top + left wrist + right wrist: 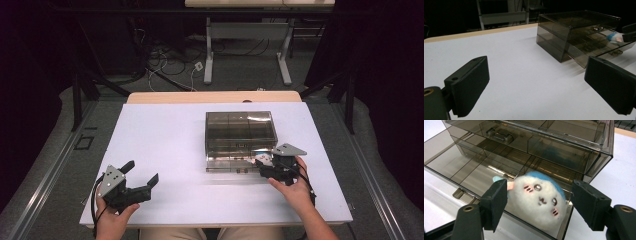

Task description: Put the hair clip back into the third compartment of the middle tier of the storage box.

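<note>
At the near-left of the white surface (165, 150), the left hand (112, 220) comes in from the bottom edge and holds the left hand-held gripper (142, 172) low and angled toward the middle of the surface. Its jaws stand wide apart with nothing between them, released. In the left gripper view, bare surface lies between the two pads and on toward the smoky drawer box (576, 32), so there is open room on that side.

The drawer box (241, 132) stands right of the middle, well apart from the left hand-held gripper, with its lowest drawer (474, 172) pulled out toward the person. The box's tinted walls make the inner dividers hard to read from above.

At the right, the right hand (295, 190) grips the right hand-held gripper (537, 197) at the drawer's near-right corner. Its jaws are parted, loosened around a small white plush toy (539, 200) with a blue top, which sits in that corner compartment. The left pad (495, 202) lies against or just beside the toy's pink ear; the right pad (589, 202) stands clear of it. From above, the toy (261, 159) is mostly covered by the gripper's grey plate. The drawer's front wall runs just under the toy, leaving little room there.
</note>
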`<state>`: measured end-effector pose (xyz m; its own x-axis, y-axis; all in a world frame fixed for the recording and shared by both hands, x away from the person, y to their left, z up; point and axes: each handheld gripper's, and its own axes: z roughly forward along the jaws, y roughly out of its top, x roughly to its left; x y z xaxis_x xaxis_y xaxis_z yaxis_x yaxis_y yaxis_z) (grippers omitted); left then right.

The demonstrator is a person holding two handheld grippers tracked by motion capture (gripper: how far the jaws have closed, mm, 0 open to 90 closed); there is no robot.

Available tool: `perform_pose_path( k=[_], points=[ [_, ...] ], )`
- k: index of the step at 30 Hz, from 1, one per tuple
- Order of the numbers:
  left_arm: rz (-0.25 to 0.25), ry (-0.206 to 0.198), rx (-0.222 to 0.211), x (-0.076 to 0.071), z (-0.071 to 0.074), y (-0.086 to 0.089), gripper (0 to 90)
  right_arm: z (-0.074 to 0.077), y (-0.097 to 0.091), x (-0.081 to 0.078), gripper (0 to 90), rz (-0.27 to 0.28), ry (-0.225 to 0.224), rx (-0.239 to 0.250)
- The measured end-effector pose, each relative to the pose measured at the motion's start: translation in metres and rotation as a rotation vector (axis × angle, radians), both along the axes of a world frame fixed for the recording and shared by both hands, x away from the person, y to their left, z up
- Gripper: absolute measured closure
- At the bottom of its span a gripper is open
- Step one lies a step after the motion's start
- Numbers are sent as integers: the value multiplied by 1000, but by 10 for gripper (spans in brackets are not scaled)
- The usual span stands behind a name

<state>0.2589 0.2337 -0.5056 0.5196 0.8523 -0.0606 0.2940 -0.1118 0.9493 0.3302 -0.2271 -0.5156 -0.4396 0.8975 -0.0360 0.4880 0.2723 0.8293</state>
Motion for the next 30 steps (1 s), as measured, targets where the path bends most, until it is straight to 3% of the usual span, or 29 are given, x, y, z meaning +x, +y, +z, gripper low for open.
perform_pose_path(
  k=[9, 13, 14, 19, 23, 30],
  points=[
    [-4, -1, 6, 1, 0, 0, 58, 2, 0, -2, 208, -3, 0, 52],
    [-2, -7, 5, 1, 0, 1, 58, 2, 1, -3, 143, -10, -6, 54],
    [-1, -6, -2, 1, 0, 1, 58, 3, 0, -4, 143, -16, -22, 35],
    [-5, -7, 10, 1, 0, 0, 58, 5, -2, -4, 124, -15, -12, 63],
    [-1, 5, -8, 1, 0, 0, 58, 7, -3, -5, 85, -28, -12, 72],
    [1, 1, -1, 1, 0, 1, 58, 16, -1, -8, 0, 4, -21, 96]
  ],
)
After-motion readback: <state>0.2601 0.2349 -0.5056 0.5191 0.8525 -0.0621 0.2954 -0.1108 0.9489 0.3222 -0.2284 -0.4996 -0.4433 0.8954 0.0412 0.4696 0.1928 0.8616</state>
